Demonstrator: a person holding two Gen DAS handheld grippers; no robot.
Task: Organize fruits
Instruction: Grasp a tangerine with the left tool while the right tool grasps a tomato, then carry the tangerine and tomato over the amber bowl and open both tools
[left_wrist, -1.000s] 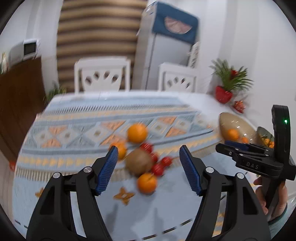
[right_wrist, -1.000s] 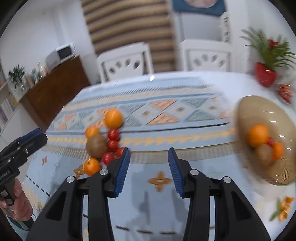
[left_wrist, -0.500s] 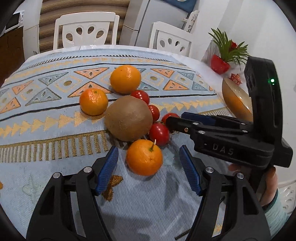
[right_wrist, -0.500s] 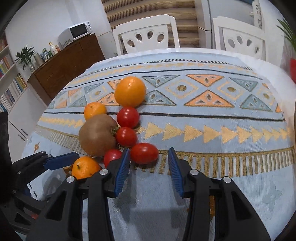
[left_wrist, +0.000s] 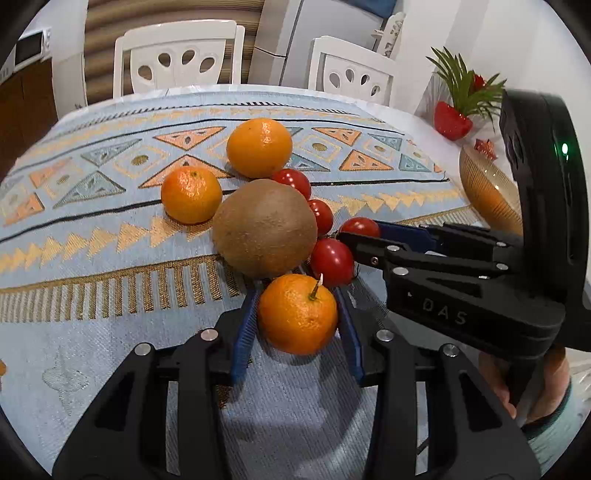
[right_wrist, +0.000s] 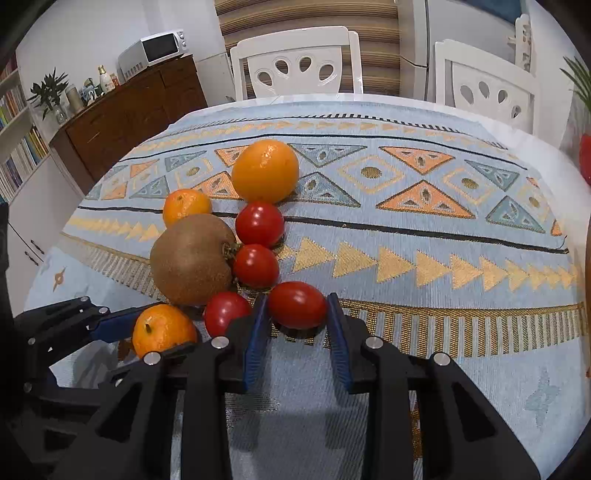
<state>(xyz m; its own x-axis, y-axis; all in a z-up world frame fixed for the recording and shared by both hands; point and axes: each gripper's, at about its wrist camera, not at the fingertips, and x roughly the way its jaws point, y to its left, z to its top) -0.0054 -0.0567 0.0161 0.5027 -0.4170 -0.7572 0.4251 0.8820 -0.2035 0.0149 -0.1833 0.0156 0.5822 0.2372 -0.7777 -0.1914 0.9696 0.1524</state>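
Note:
My left gripper (left_wrist: 295, 295) is shut on a stemmed mandarin (left_wrist: 297, 314) at the near end of a fruit cluster on the patterned tablecloth (left_wrist: 110, 229). Behind the mandarin lie a brown kiwi (left_wrist: 264, 229), a second mandarin (left_wrist: 191, 194), a large orange (left_wrist: 258, 147) and three loose red tomatoes (left_wrist: 331, 261). In the right wrist view, my right gripper (right_wrist: 296, 301) is shut on another tomato (right_wrist: 297, 304), with both blue pads against its sides. The left gripper (right_wrist: 122, 325) comes in from the left there, holding the stemmed mandarin (right_wrist: 162, 328) beside the kiwi (right_wrist: 192, 258).
A tan ribbed bowl (left_wrist: 484, 188) stands at the table's right edge, with a red potted plant (left_wrist: 452, 120) behind it. Two white chairs (left_wrist: 177, 55) stand at the far side. A wooden sideboard (right_wrist: 129, 110) lines the left wall. A hand (left_wrist: 535, 387) grips the right tool.
Both grippers went from open and hovering to down on the cluster. The left has shut on the stemmed mandarin and the right has shut on the nearest tomato.

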